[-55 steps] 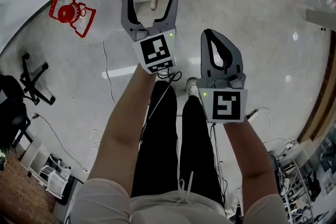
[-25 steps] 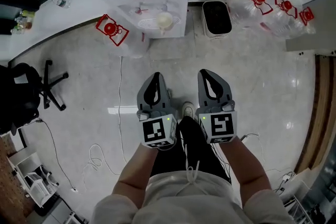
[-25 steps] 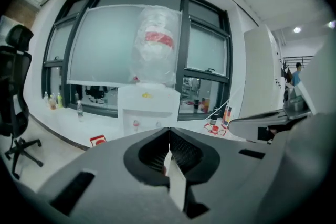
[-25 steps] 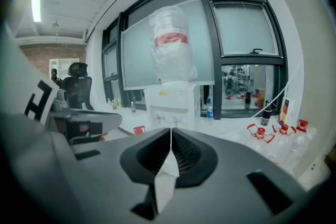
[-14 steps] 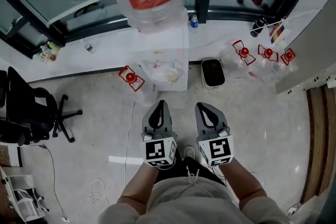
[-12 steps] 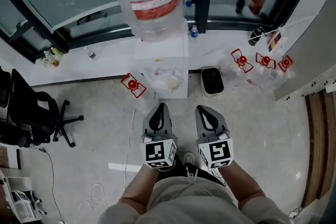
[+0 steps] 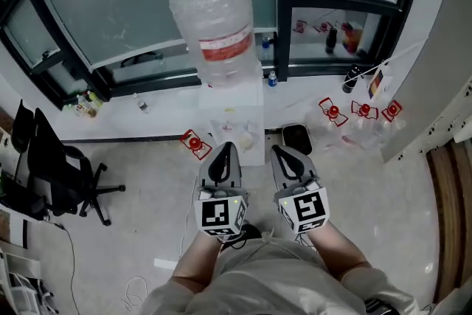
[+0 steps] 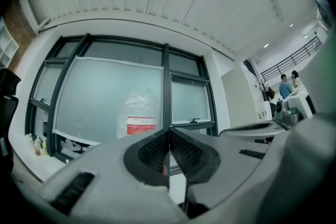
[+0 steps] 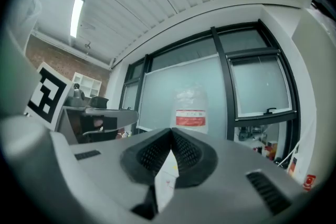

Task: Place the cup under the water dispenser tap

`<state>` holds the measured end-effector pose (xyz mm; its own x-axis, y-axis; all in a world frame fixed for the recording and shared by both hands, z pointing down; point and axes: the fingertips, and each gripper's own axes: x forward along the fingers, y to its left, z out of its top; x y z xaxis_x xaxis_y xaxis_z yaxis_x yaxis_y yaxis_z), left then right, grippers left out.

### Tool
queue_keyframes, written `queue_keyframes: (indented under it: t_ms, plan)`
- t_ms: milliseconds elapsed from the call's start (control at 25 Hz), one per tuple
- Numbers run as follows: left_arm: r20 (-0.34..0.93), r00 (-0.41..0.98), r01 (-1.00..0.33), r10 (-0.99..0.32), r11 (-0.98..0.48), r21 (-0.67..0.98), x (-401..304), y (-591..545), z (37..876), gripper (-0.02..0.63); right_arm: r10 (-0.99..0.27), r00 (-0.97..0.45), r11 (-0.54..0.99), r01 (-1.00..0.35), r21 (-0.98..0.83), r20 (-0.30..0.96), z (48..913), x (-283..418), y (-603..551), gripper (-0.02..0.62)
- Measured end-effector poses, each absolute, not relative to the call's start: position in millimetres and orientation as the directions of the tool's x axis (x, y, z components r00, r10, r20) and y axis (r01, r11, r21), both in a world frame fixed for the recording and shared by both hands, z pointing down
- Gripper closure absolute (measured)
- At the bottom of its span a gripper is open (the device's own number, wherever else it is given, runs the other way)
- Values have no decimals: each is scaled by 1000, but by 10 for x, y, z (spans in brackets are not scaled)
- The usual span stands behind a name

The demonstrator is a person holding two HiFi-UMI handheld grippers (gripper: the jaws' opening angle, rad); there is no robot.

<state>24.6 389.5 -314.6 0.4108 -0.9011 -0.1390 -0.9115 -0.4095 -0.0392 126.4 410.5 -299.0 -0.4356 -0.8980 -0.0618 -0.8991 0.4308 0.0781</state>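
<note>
The white water dispenser (image 7: 237, 111) stands by the window with a big clear bottle (image 7: 215, 22) on top. A pale cup (image 7: 246, 137) sits in its tap recess, small and hard to make out. My left gripper (image 7: 226, 147) and right gripper (image 7: 280, 151) hover side by side in front of the dispenser, both shut with nothing between the fingers. In the left gripper view the left gripper (image 8: 169, 131) points level at the bottle (image 8: 140, 117). The right gripper (image 9: 171, 131) also faces the bottle (image 9: 190, 107), jaws meeting at the tips.
A black office chair (image 7: 63, 177) stands at the left. A black bin (image 7: 297, 137) sits right of the dispenser, with red-handled empty bottles (image 7: 361, 113) beyond it and one (image 7: 195, 144) to the dispenser's left. People (image 8: 287, 84) stand far off at the right.
The left gripper, open by the cup on the drip tray at first, has shut. Both grippers have drawn back and risen, and the dispenser now looks much farther away.
</note>
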Motion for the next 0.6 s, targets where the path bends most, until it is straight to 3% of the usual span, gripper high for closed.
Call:
queue_keyframes:
  t_ms: [600]
  plan:
    - [-116,475,-880,-872,-471,-63,245,3982,-3364,586,-905,-415,406,-908,105,-87,-3273,1236,4157,568]
